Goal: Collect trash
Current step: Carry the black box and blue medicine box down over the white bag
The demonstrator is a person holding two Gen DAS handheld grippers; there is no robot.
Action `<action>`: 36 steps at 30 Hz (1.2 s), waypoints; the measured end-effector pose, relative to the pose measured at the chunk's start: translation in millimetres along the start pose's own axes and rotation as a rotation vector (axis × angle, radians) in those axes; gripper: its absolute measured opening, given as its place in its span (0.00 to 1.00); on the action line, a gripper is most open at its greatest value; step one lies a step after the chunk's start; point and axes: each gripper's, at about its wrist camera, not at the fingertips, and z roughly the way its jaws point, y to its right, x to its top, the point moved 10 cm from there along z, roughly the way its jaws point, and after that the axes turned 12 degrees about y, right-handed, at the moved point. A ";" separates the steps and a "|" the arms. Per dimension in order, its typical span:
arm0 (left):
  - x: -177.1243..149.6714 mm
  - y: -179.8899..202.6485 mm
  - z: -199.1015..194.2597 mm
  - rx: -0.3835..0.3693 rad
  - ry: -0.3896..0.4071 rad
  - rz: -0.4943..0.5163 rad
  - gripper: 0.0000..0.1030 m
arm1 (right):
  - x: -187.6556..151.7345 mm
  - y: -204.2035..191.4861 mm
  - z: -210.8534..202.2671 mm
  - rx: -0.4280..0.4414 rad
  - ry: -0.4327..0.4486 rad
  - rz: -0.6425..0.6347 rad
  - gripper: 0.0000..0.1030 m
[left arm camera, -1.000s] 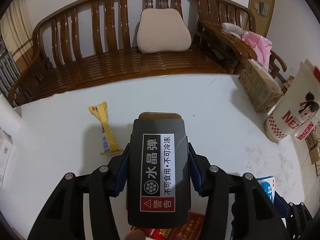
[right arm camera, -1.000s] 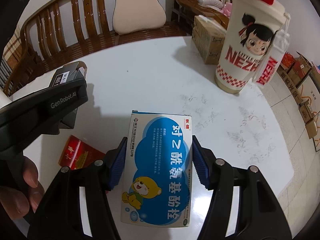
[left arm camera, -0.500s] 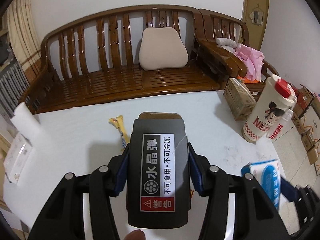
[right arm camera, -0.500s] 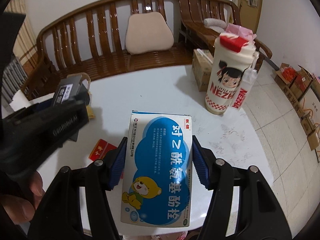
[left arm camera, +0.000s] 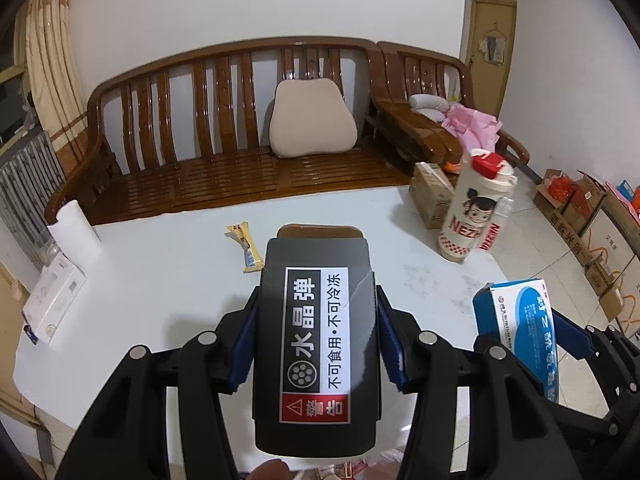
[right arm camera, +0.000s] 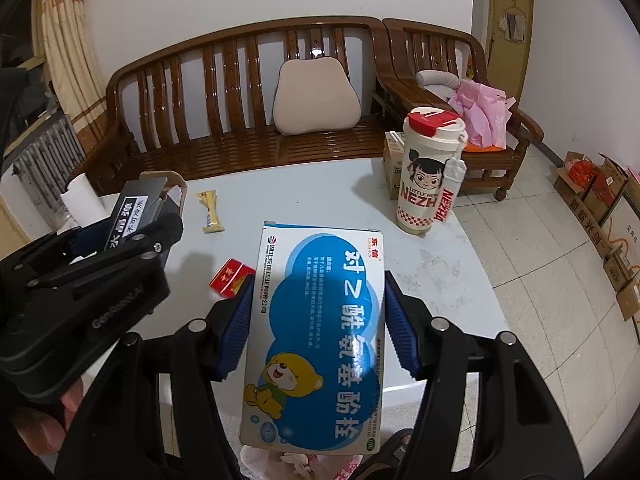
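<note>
A white table (left arm camera: 160, 280) fills the foreground, with a slatted wooden bench (left arm camera: 224, 128) behind it carrying a beige cushion (left arm camera: 310, 120), and a tiled floor lined with cardboard boxes (right arm camera: 600, 196) off to the right.

My left gripper (left arm camera: 316, 344) is clamped on a black box (left arm camera: 316, 344) with a white Chinese label and a red warning patch; its blue pads (left arm camera: 244, 344) press both long sides. My right gripper (right arm camera: 316, 336) is clamped the same way on a blue-and-white medicine box (right arm camera: 316, 336) printed with a cartoon bear. Both boxes hang clear of the table.

I take the tall cream Nezha cup (right arm camera: 430, 176) with its red lid as the landmark, standing at the table's right edge. The yellow snack wrapper (right arm camera: 210, 212) lies well to its left, nearer the bench side. The red packet (right arm camera: 232, 278) lies left of the cup and closer to me, just beside the medicine box's left edge in the right wrist view. A white paper roll (left arm camera: 76, 228) stands far left of the cup at the opposite edge.

Since a second ago both of my grippers have risen and drawn back: the table looks smaller, more of the bench, wall and floor shows, and the cup and wrapper sit farther off. The grip on each box is unchanged. My left gripper now shows wholly in the right wrist view, fingers (right arm camera: 44, 428) wrapped beneath it.
</note>
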 end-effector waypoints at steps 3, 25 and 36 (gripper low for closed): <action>-3.2 1.6 -20.4 -0.018 0.013 -0.019 0.50 | -9.9 0.2 -17.3 0.005 0.007 -0.025 0.57; -186.7 2.8 -82.6 -0.085 -0.090 -0.002 0.50 | -167.4 2.9 -63.2 0.075 -0.097 -0.045 0.57; -299.5 11.8 -59.1 -0.067 -0.244 -0.011 0.50 | -251.8 8.9 -33.4 0.052 -0.209 -0.026 0.57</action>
